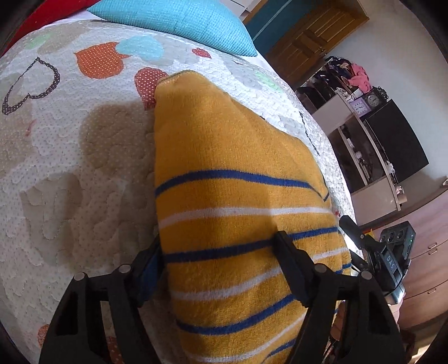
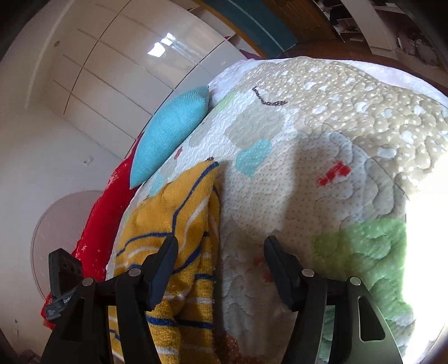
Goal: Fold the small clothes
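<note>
A small yellow garment (image 1: 235,179) with blue and white stripes lies folded on the quilted bedspread (image 1: 70,156). My left gripper (image 1: 221,249) is open, its black fingers astride the garment's near end, one finger on each side. In the right wrist view the same garment (image 2: 179,224) lies bunched at the left. My right gripper (image 2: 221,252) is open and empty; its left finger (image 2: 165,266) sits over the garment's edge and its right finger (image 2: 280,268) is above bare quilt. The right gripper's body (image 1: 389,252) shows at the right of the left wrist view.
A turquoise pillow (image 1: 179,22) lies at the head of the bed, with a red cushion (image 2: 103,218) beside it. White wardrobe doors (image 2: 126,56) stand behind. Shelves with clutter (image 1: 358,92) and a wooden dresser (image 1: 425,252) stand past the bed's right edge.
</note>
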`<state>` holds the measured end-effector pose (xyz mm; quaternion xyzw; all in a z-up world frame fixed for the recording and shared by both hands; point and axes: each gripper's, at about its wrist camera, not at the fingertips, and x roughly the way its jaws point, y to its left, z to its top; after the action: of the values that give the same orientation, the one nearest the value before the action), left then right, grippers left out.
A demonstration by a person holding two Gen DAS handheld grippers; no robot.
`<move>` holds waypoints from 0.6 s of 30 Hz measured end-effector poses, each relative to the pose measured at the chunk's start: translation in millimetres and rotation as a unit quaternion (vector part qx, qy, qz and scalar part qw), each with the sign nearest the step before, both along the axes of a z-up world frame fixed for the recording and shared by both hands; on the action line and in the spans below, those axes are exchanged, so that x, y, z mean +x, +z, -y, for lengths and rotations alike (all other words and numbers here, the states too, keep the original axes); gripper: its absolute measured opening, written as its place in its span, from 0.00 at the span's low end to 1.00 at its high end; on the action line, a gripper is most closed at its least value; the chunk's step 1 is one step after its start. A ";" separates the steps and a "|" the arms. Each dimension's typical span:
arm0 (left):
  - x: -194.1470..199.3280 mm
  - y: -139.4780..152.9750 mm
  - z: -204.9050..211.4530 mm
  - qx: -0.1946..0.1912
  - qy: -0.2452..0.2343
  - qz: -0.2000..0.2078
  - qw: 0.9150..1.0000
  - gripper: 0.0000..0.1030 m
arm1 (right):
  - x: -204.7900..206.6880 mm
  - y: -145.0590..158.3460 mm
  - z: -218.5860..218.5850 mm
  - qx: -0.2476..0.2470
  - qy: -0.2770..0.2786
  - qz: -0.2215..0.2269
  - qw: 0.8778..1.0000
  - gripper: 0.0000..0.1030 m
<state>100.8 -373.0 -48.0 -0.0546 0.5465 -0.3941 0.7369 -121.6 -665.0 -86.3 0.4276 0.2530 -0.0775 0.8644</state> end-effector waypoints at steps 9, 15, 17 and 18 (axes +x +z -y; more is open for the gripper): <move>2.8 18.8 -16.1 -0.008 0.004 0.004 1.000 0.36 | 79.2 8.8 -43.7 0.008 0.117 -0.035 0.992 0.41; 16.6 36.5 -57.8 0.014 0.047 0.044 0.998 0.36 | 115.5 9.5 -82.3 0.029 0.170 -0.012 0.985 0.40; 22.3 32.9 -72.1 0.014 0.058 0.035 0.998 0.37 | 122.3 3.6 -92.9 0.037 0.177 -0.009 0.983 0.40; 24.9 28.5 -79.0 0.015 0.061 0.028 0.998 0.40 | 123.5 0.8 -94.4 0.041 0.173 -0.008 0.984 0.43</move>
<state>125.8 -294.0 -19.6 -0.0654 0.5272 -0.3416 0.7753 1.9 -570.6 -85.5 0.4118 0.3326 0.0803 0.8446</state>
